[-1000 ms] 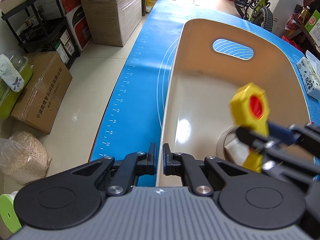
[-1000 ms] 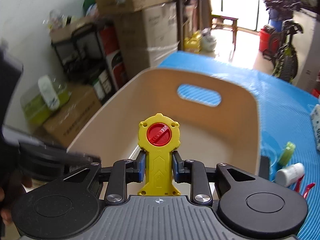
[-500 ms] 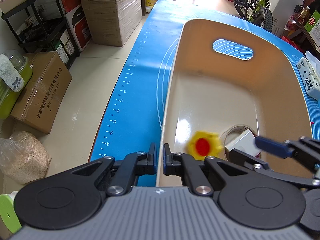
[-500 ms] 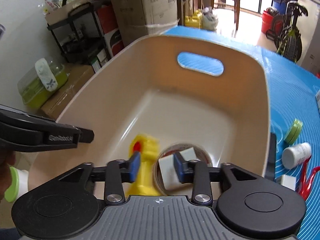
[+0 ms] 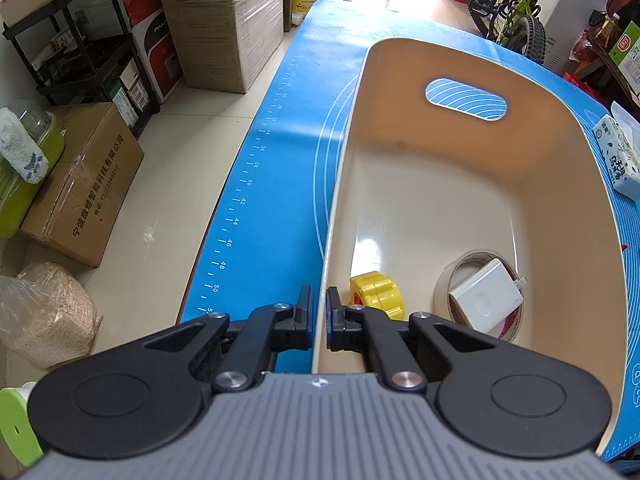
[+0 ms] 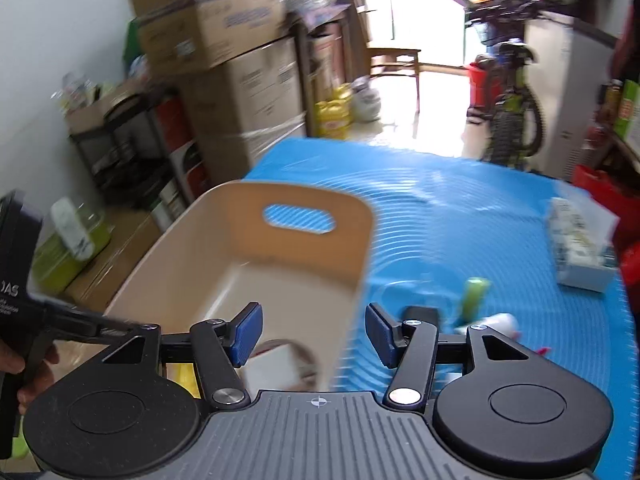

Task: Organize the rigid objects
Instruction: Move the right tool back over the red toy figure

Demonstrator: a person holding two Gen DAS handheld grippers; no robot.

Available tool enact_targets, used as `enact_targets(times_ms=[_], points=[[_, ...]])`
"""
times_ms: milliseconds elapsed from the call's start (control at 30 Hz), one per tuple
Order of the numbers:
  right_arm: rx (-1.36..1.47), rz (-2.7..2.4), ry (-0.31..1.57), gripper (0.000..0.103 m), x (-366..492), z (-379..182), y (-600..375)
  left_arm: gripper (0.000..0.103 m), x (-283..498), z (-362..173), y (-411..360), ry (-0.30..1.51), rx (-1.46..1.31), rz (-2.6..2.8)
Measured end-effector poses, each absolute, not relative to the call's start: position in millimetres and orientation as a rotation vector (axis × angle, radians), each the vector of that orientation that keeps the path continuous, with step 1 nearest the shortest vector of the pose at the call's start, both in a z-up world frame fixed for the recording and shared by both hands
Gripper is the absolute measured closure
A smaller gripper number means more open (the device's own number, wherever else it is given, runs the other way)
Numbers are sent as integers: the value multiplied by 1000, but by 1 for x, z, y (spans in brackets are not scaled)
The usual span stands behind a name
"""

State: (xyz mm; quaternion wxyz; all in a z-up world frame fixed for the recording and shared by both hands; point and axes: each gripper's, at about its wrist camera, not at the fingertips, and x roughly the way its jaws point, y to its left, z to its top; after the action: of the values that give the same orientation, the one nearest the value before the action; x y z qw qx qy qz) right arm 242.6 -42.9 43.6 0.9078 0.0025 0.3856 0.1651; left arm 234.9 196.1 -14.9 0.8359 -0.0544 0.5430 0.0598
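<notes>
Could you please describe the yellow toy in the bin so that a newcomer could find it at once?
Look inside the beige bin on the blue mat. At its near end, left of the tape roll holding a white charger, lies the yellow toy, the only yellow thing there.

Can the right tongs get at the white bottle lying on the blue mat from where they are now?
Probably yes. The right tongs are open and empty, and the white bottle lies on the blue mat outside the beige bin, with nothing seen covering it, though the view is blurred.
</notes>
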Motion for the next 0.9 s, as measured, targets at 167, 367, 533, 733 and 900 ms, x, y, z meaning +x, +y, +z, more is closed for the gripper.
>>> enact_targets(times_ms=[167, 367, 533, 733, 900], points=[[11, 222, 801, 36, 243, 39, -87, 96, 236, -14, 195, 1150, -116, 127], [5, 88, 841, 36, 244, 10, -125, 96, 236, -14, 195, 1150, -116, 127], [17, 20, 925, 36, 255, -23, -141, 96, 236, -14, 195, 1150, -116, 127], [25, -30, 997, 36, 266, -50, -149, 96, 235, -14, 197, 1147, -120, 125], [45, -63, 1039, 39, 274, -65, -155, 96, 234, -14, 199, 1149, -122, 122]])
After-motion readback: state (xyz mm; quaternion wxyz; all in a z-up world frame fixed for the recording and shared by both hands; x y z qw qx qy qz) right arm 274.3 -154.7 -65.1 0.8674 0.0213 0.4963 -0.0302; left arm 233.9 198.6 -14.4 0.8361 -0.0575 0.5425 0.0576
